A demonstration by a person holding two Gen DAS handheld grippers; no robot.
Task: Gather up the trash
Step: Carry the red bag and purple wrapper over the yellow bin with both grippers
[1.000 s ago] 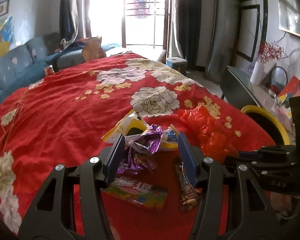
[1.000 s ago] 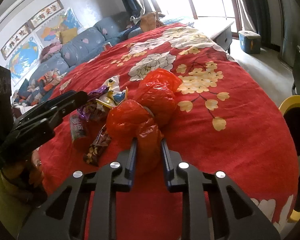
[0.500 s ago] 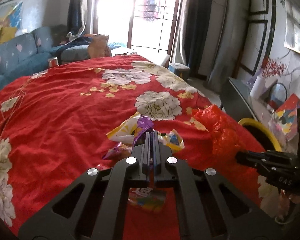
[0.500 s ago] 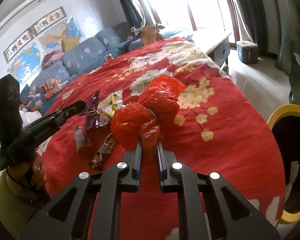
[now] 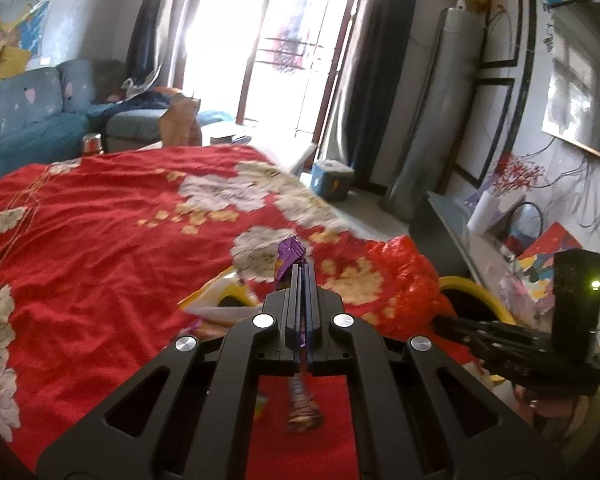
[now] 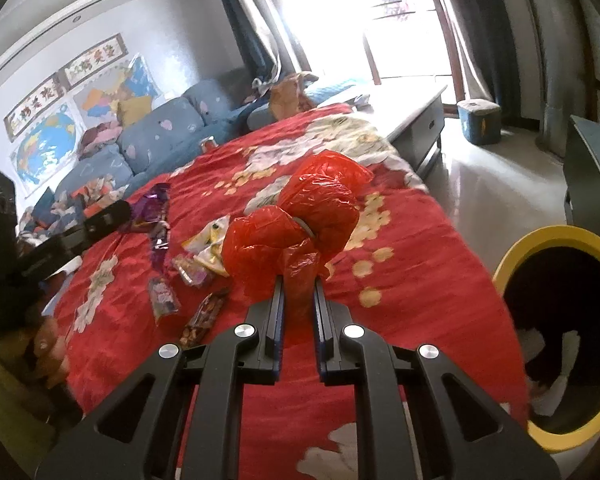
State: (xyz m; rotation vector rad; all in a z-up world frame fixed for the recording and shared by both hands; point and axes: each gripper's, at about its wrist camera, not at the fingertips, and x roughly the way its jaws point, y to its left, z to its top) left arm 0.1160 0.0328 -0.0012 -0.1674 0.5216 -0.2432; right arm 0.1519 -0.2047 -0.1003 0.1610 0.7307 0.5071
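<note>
My left gripper (image 5: 302, 270) is shut on a purple foil wrapper (image 5: 288, 254) and holds it above the red floral cloth; it also shows in the right wrist view (image 6: 154, 204). My right gripper (image 6: 298, 286) is shut on a crumpled red plastic bag (image 6: 312, 216), lifted off the cloth, also seen in the left wrist view (image 5: 410, 280). A yellow-white wrapper (image 6: 210, 246), a brown snack wrapper (image 6: 202, 318) and other wrappers (image 6: 164, 298) lie on the cloth. A yellow-rimmed bin (image 6: 560, 328) stands at the right, below the table edge.
The red floral cloth (image 5: 100, 240) covers a big table. A blue sofa (image 6: 160, 136) stands behind it. A low white table (image 6: 408, 100), a blue stool (image 6: 480, 120) and a dark cabinet (image 6: 592, 172) stand near the window side.
My left gripper shut on the purple wrapper and lifted it off the cloth. My right gripper raised the red bag higher and moved nearer the yellow bin.
</note>
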